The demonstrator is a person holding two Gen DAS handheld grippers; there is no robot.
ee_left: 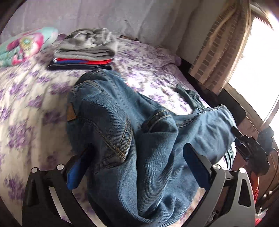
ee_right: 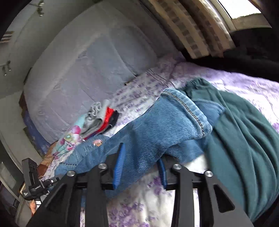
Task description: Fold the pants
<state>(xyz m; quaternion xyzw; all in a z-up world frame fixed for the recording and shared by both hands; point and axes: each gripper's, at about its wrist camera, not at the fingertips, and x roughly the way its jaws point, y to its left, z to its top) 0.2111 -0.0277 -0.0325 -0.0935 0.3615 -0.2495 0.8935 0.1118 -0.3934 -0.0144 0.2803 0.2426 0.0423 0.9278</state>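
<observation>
Item: one pair of blue denim jeans [ee_left: 122, 125] with tan topstitching and a brown waistband patch, lying across a bed with a white, purple-flowered cover [ee_left: 26, 104]. Left wrist view: the waist and seat bunch up toward the middle of the bed, and one leg trails to the bed's right edge; a thick roll of denim fills the space between the fingers of the left gripper [ee_left: 139, 165], which is spread wide around it, and whether it truly pinches the cloth cannot be told here. Also present: a stack of folded grey, red and navy garments [ee_left: 83, 54] toward the far edge by the grey padded headboard [ee_left: 104, 15], and a pink-and-teal printed cushion [ee_left: 22, 45] at the far left corner. Right wrist view: the right gripper [ee_right: 139, 164] is clamped on a leg of the jeans short of the stitched hem cuff [ee_right: 190, 111], blue pads pressing either side; the cuff flops onto a dark teal fleece garment [ee_right: 244, 131] spread over the right side of the bed. Handling, as judged: heavy for cloth, fairly stiff, coarse and not slippery, nothing fragile; it should hold a crease yet sag under its own weight if lifted by one point. Best holds: the waistband or seams and the doubled hem, both ends at once.
</observation>
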